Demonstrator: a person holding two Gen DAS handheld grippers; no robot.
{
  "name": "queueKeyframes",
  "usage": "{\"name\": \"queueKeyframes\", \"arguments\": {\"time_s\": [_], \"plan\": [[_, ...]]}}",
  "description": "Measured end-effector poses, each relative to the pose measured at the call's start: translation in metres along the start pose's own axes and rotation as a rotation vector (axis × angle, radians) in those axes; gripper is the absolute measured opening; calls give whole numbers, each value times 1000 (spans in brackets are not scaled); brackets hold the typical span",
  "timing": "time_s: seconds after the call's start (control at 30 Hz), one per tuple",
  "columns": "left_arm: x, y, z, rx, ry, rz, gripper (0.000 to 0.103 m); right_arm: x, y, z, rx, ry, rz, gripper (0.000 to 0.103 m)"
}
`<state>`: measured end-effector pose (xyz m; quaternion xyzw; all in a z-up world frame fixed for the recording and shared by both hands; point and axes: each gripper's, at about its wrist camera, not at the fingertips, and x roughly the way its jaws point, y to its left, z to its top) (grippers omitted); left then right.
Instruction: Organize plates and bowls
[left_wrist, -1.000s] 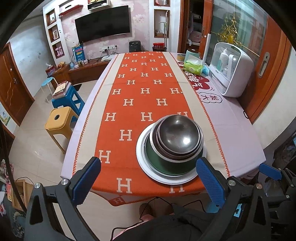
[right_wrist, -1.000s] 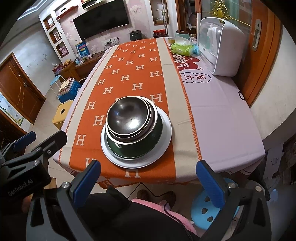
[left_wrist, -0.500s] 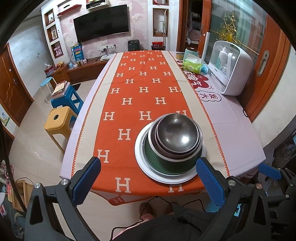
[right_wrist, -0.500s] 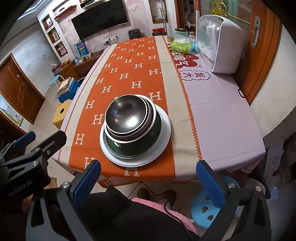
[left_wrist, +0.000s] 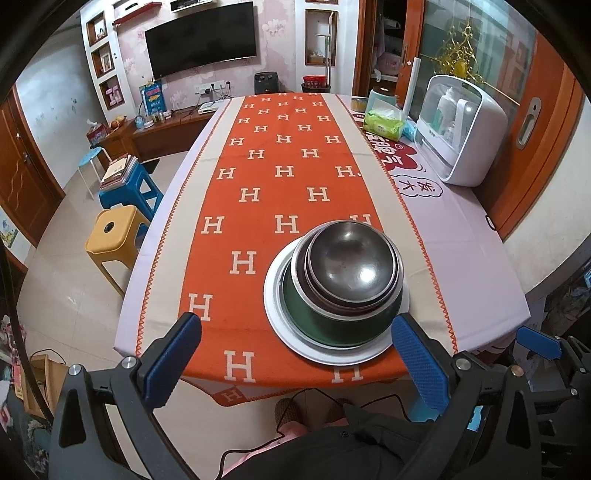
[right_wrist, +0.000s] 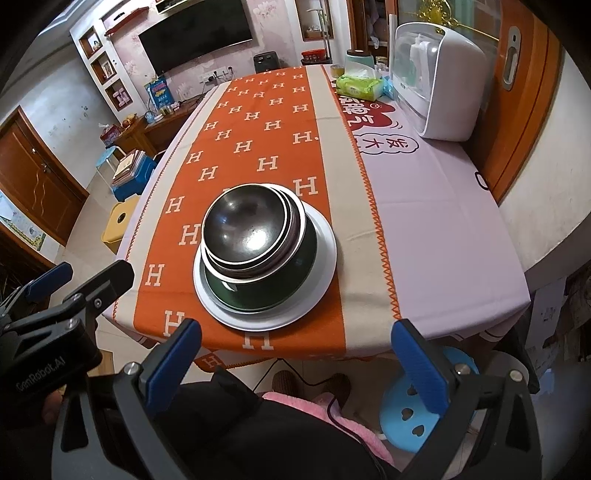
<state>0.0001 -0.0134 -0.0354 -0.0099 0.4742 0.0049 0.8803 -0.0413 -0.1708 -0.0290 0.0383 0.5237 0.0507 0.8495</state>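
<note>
Fingers of the left gripper (left_wrist: 295, 350) and right gripper (right_wrist: 295, 354) are spread wide and hold nothing; both are held off the near edge of the surface (left_wrist: 461, 258), short of the stack. Steel bowls (left_wrist: 352, 264) are nested in a green bowl (left_wrist: 332, 321), which is set on a white plate (left_wrist: 321, 350) near the near edge, on the orange runner (left_wrist: 280, 177). Nesting by size looks done, so the task is judged nearly finished. A sterilizer (left_wrist: 461, 133) and tissue pack (left_wrist: 382, 123) are kept along the right edge, well apart; nothing is seen in the way.
</note>
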Motion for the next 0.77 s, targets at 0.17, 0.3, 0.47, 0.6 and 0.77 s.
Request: {"name": "queueKeyframes", "arguments": {"time_s": [0.17, 0.3, 0.47, 0.6, 0.77], "plan": [[5, 0, 2, -1, 10, 4, 102, 4, -1, 0, -3, 8, 5, 103], [7, 0, 6, -2, 16, 7, 102, 6, -2, 1, -7, 17, 10, 103], [8, 0, 7, -1, 18, 8, 102, 5, -4, 4, -11, 25, 15, 103], [8, 0, 7, -1, 18, 9, 102, 7, -5, 9, -11, 27, 17, 103], [8, 1, 7, -1, 18, 9, 102, 7, -5, 10, -11, 28, 18, 103]]}}
